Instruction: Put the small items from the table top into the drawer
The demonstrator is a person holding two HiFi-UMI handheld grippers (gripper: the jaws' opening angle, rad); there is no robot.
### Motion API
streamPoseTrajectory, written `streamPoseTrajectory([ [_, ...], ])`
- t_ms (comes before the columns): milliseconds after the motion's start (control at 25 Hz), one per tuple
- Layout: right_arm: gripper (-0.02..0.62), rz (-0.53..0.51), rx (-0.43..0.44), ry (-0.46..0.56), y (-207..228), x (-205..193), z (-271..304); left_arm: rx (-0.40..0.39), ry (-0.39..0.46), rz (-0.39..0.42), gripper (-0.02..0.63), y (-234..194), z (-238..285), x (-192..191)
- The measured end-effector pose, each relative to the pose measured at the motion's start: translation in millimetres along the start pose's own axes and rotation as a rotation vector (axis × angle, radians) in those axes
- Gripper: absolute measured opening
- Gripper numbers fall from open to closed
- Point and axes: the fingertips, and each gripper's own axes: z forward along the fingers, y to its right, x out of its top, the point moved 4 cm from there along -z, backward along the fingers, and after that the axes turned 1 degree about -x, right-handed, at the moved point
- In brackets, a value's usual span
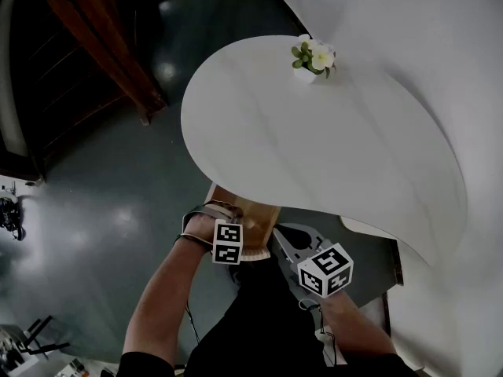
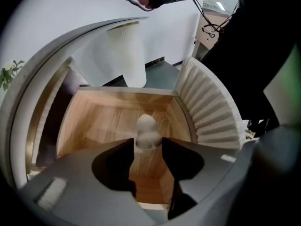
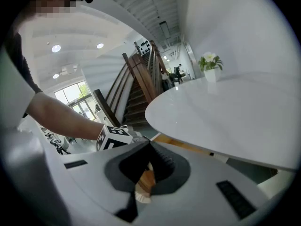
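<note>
head view looks down; all share drawer [image 1: 253,210]

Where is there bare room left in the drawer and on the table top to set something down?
In the drawer, bare wood left of and beyond the small white item; crowded at the near edge, where the left gripper's open jaws flank it. Table top: free except the flower pot at its far edge.

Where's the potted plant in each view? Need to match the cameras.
Head view: potted plant at top centre, near the far edge of the table.
Left gripper view: only its leaves show, at the far left edge, mid-height.
Right gripper view: upper right, standing on the table.
Shared landmark: the wooden drawer, open under the table in all three.
</note>
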Motion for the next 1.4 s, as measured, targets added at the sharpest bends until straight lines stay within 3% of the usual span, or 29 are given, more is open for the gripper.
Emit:
streamPoseTrajectory([
  [240,0.009,-0.015,-0.003,0.008,-3,9,-6,0.016,0.036,-0.131,0.213,3,-7,-11],
  [480,0.009,-0.035,-0.001,0.014,-15,19,-12,0.129,0.106,-0.313,0.213,-4,-34,-26],
  [640,0.009,-0.058,0.007,0.019,-30,28,-15,0.166,0.115,-0.373,0.213,-4,-53,-33],
  [760,0.009,-0.081,0.013,0.020,-42,37,-18,0.189,0.169,-0.434,0.212,-4,-73,-30],
  [1160,0.009,-0.150,0.003,0.028,-88,68,-45,0.237,0.212,-0.521,0.190,25,-120,-36],
  [1400,0.009,-0.194,-0.014,0.060,-106,86,-70,0.242,0.270,-0.549,0.140,46,-162,-27],
])
